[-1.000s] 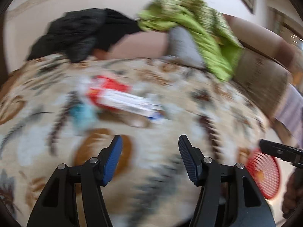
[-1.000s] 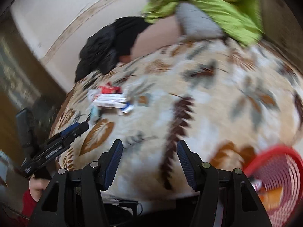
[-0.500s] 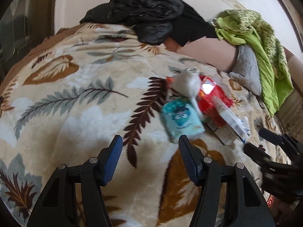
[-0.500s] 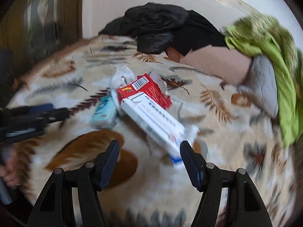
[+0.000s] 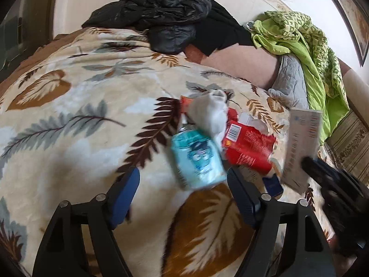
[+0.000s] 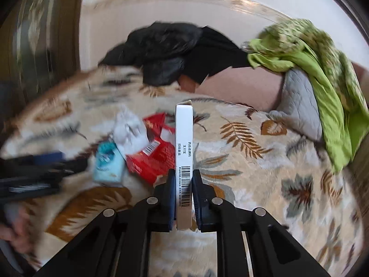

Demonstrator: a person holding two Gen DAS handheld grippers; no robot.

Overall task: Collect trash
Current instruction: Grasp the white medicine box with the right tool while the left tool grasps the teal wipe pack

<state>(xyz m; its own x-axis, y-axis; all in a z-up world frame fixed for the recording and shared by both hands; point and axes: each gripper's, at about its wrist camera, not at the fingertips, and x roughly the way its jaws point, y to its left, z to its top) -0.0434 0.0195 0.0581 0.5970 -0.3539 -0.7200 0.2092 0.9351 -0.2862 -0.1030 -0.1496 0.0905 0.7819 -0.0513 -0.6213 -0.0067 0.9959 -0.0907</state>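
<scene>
Trash lies on a leaf-patterned blanket (image 5: 76, 106): a light blue tissue pack (image 5: 196, 159), a crumpled white tissue (image 5: 209, 113) and a torn red carton (image 5: 249, 147). My right gripper (image 6: 183, 180) is shut on a long white box (image 6: 184, 143), lifted upright above the pile; the box also shows in the left wrist view (image 5: 302, 143). My left gripper (image 5: 183, 189) is open, just in front of the blue pack, which sits between and beyond its fingertips. The pile also shows in the right wrist view: blue pack (image 6: 108, 161), tissue (image 6: 129, 131), red carton (image 6: 152, 159).
A black jacket (image 5: 166, 16) and a green cloth (image 5: 306, 43) over a grey cushion (image 5: 290, 80) lie at the bed's far side against the wall. A small dark blue item (image 5: 273, 184) lies by the red carton.
My right gripper has closed on the long white box and lifted it off the pile. My left gripper has moved closer to the blue tissue pack, still open.
</scene>
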